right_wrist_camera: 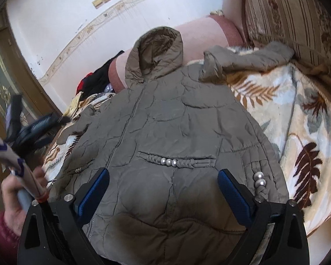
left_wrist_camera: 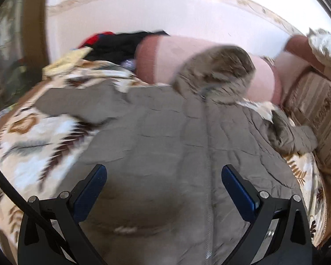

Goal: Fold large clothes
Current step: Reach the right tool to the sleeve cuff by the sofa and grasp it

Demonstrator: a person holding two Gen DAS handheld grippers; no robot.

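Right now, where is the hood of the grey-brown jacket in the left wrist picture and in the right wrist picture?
Left wrist view: the hood is above centre, slightly right, blurred, against the pink bolster.
Right wrist view: the hood is upper centre, open side towards the camera, against the same bolster.
Shared landmark: the leaf-pattern blanket under the jacket.

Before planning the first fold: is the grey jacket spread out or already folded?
Spread out. The grey jacket lies flat on the leaf-print blanket, hood up top, one sleeve crumpled sideways.
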